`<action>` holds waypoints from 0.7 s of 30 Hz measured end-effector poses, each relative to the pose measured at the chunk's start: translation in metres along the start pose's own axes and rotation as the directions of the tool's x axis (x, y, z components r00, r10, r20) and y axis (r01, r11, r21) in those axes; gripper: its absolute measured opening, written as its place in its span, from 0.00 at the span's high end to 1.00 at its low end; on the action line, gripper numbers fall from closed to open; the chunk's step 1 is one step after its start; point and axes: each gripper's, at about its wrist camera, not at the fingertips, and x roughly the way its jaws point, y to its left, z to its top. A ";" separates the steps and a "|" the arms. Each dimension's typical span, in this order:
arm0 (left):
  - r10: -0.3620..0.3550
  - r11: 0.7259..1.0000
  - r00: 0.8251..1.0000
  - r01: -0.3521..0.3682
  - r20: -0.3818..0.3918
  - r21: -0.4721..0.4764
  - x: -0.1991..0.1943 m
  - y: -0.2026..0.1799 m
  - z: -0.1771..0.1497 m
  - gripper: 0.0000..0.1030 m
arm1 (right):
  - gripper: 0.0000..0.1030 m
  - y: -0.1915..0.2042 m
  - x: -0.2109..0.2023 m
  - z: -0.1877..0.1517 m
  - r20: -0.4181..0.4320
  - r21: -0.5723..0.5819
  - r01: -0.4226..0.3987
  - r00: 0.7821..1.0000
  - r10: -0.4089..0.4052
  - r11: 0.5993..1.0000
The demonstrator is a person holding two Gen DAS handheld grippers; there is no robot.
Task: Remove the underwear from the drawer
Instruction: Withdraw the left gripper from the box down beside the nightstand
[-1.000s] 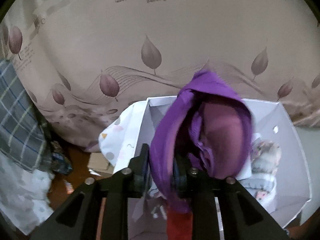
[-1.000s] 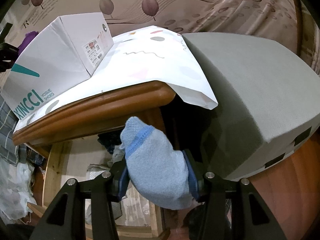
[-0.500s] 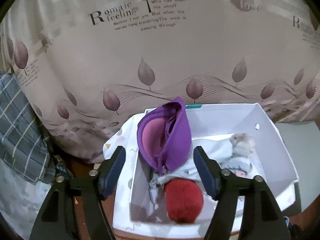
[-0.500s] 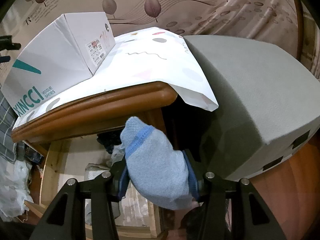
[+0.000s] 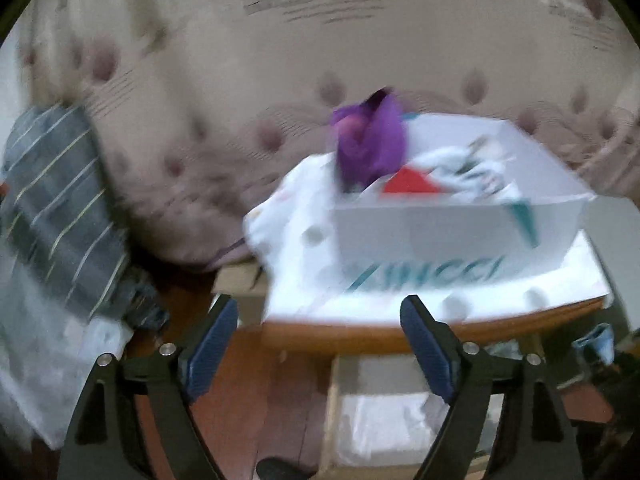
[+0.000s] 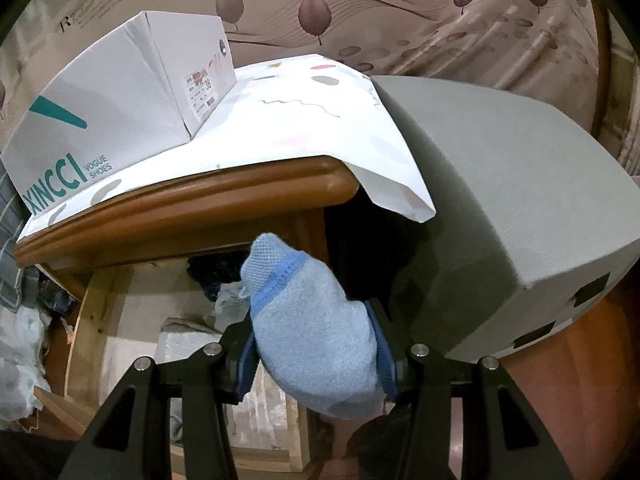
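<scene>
purple underwear [image 5: 370, 140] draped on shoebox [image 5: 440, 232], gripper [image 5: 320, 344] empty

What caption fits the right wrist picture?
Right gripper clamps a blue cloth above the open drawer.

A shoe box [image 6: 116, 120] stands on a sheet [image 6: 304, 120] spread over the surface [image 6: 192, 200]. Underwear [image 5: 370, 142] hangs over the box's left rim. Below the surface, an open drawer [image 6: 92, 320] holds clothes. A block [image 6: 520, 208] sits to its right.
</scene>
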 end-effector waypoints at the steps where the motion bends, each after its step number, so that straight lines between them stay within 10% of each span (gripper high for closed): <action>1: 0.024 0.999 1.000 -0.024 -0.009 -0.028 0.002 0.008 -0.011 0.20 | 0.52 0.000 0.001 0.000 -0.003 0.000 0.002 1.000 -0.002 1.000; 9: 0.227 0.952 0.969 -0.242 -0.099 -0.185 0.029 0.060 -0.080 0.19 | 0.52 0.007 0.003 -0.003 -0.009 -0.042 0.034 0.999 -0.034 0.999; 21: 0.261 0.901 0.962 -0.274 -0.084 -0.338 0.029 0.099 -0.116 0.14 | 0.52 0.020 -0.007 -0.004 -0.028 -0.104 0.028 0.999 -0.031 0.994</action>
